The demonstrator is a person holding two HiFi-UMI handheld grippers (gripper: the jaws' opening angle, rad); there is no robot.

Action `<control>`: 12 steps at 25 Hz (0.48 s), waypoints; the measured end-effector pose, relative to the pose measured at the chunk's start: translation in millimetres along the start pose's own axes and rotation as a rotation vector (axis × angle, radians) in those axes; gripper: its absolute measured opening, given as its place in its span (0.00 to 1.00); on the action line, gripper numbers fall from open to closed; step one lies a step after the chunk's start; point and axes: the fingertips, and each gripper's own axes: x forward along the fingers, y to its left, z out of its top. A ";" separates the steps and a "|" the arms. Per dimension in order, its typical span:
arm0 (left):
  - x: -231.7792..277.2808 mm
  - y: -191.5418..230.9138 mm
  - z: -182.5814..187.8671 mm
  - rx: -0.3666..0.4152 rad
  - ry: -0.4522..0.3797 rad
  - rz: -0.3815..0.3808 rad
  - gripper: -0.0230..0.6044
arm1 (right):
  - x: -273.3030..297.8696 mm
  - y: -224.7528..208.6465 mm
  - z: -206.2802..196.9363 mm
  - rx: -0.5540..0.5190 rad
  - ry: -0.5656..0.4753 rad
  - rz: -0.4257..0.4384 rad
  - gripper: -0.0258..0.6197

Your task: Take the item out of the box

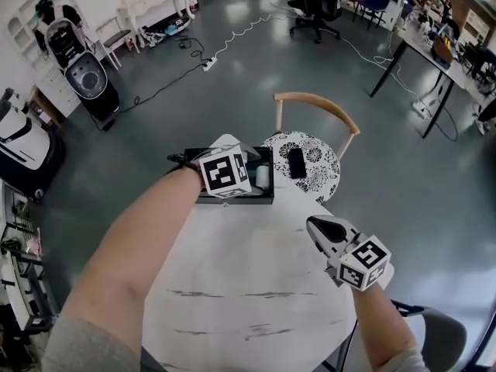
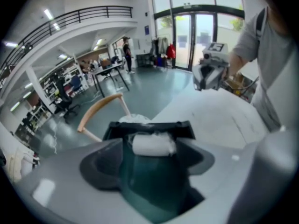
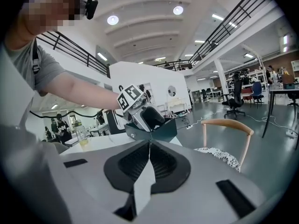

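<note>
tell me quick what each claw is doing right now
left claw: open, aimed into the box, white item not gripped
right claw: closed, holding nothing

We count one round worktop (image 1: 248,285), and on it one dark box (image 1: 256,198) with one white roll (image 2: 153,144) inside. Beside the worktop stands one wooden chair (image 1: 316,103) with one patterned cushion (image 1: 318,173), and on that lies one flat black thing (image 1: 297,163). We see two grippers: the left gripper (image 2: 149,164) and the right gripper (image 3: 149,160).
</note>
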 end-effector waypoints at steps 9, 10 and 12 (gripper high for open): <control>32.6 2.4 -1.7 0.048 0.042 -0.008 0.60 | 4.6 -7.3 -9.0 0.015 -0.002 0.004 0.05; 35.8 2.4 -1.4 0.054 0.040 -0.008 0.60 | 4.5 -7.7 -9.9 0.016 -0.001 0.005 0.05; 40.8 -0.1 -0.4 0.050 0.031 -0.020 0.59 | 3.9 -8.6 -11.7 0.020 -0.001 0.005 0.05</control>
